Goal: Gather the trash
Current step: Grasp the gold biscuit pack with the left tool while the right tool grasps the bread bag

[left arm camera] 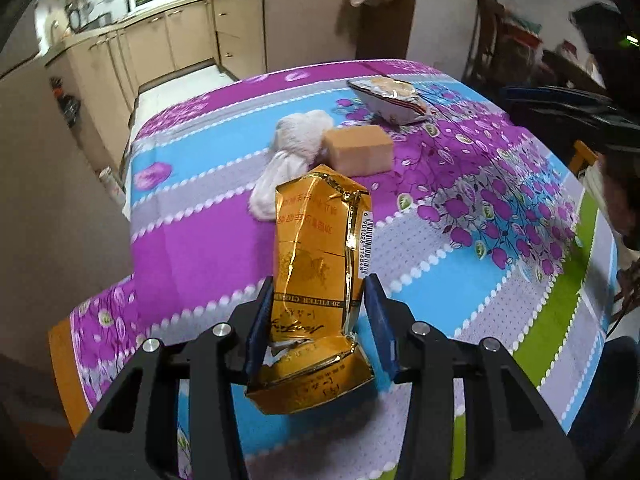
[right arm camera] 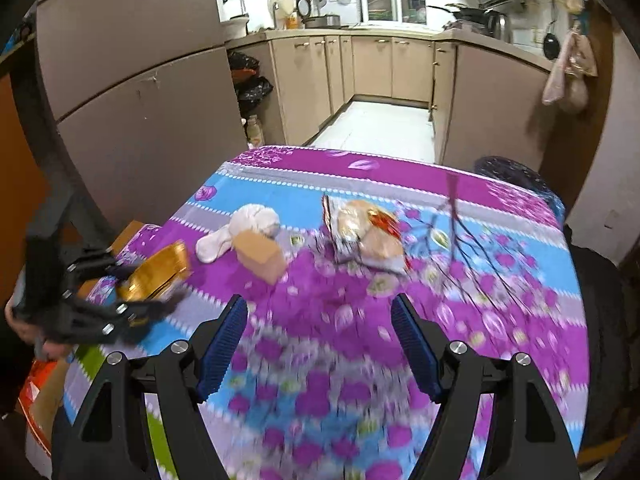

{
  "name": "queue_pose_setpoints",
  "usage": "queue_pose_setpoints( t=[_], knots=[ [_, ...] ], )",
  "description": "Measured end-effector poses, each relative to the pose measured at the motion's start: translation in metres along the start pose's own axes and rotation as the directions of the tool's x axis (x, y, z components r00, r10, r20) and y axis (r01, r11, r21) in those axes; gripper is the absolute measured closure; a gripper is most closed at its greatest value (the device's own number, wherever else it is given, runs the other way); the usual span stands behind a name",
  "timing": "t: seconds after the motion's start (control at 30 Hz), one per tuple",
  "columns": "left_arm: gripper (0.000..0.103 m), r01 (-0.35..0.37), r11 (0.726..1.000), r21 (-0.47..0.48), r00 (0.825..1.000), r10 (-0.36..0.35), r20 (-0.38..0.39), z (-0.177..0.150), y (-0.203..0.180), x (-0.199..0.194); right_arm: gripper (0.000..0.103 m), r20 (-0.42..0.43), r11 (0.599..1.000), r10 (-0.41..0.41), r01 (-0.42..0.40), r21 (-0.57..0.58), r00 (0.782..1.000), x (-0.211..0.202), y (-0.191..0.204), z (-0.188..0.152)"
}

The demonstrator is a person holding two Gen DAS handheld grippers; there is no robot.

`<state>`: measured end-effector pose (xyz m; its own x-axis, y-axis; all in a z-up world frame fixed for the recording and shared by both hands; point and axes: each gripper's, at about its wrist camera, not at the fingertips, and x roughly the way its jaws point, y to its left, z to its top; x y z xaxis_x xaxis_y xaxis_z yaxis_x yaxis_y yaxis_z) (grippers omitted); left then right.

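Note:
My left gripper [left arm camera: 318, 300] is shut on a crumpled gold cigarette pack [left arm camera: 316, 264] and holds it above the table; the pack also shows in the right wrist view [right arm camera: 160, 272], with the left gripper [right arm camera: 156, 304] around it at the table's left edge. My right gripper [right arm camera: 320, 312] is open and empty above the table's near part. A crumpled snack bag [right arm camera: 368, 240] lies ahead of it, also in the left wrist view [left arm camera: 390, 98]. A white crumpled tissue [left arm camera: 292, 152] [right arm camera: 240, 228] lies beside an orange-tan block [left arm camera: 358, 148] [right arm camera: 260, 258].
The table wears a purple, blue and grey flowered cloth [left arm camera: 500, 208] [right arm camera: 320, 360]. A thin dark twig [right arm camera: 456, 216] lies on it at right. Kitchen cabinets [right arm camera: 360, 68] stand beyond the table. A dark bag [right arm camera: 516, 176] sits past the far right corner.

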<state>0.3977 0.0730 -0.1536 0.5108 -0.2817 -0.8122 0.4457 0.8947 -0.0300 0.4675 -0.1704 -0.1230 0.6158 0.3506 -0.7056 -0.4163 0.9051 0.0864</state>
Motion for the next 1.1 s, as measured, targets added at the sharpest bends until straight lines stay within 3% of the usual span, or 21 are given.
queue_pose_setpoints(
  t=[0.27, 0.53, 0.6, 0.73, 0.87, 1.1],
  knots=[
    [0.061, 0.017, 0.996, -0.09, 1.0, -0.015, 0.026, -0.004, 0.019, -0.003, 0.022, -0.06, 0.996, -0.085, 0.086, 0.029, 0.995, 0.075, -0.021, 0.045],
    [0.06, 0.034, 0.993, -0.113, 0.999, -0.03, 0.037, -0.001, 0.02, 0.003, 0.022, -0.129, 0.987, -0.14, 0.149, 0.061, 0.982, 0.122, -0.037, 0.047],
    [0.06, 0.034, 0.993, -0.117, 0.999, -0.03, 0.039, 0.0, 0.02, 0.004, 0.03, -0.135, 0.986, -0.139, 0.15, 0.07, 0.981, 0.126, -0.04, 0.046],
    [0.06, 0.024, 0.992, -0.12, 0.999, -0.019, 0.042, 0.003, 0.018, 0.007, 0.043, -0.123, 0.983, -0.163, 0.171, 0.06, 0.979, 0.125, -0.039, 0.046],
    [0.06, -0.007, 0.992, -0.126, 0.999, 0.013, 0.05, 0.002, 0.014, 0.007, 0.046, -0.102, 0.978, -0.196, 0.202, 0.046, 0.975, 0.117, -0.033, 0.037],
    [0.06, -0.034, 0.981, -0.191, 0.994, 0.054, 0.099, -0.002, 0.008, -0.008, 0.047, 0.039, 0.969, -0.203, 0.195, 0.15, 0.978, 0.044, -0.024, 0.012]
  ],
)
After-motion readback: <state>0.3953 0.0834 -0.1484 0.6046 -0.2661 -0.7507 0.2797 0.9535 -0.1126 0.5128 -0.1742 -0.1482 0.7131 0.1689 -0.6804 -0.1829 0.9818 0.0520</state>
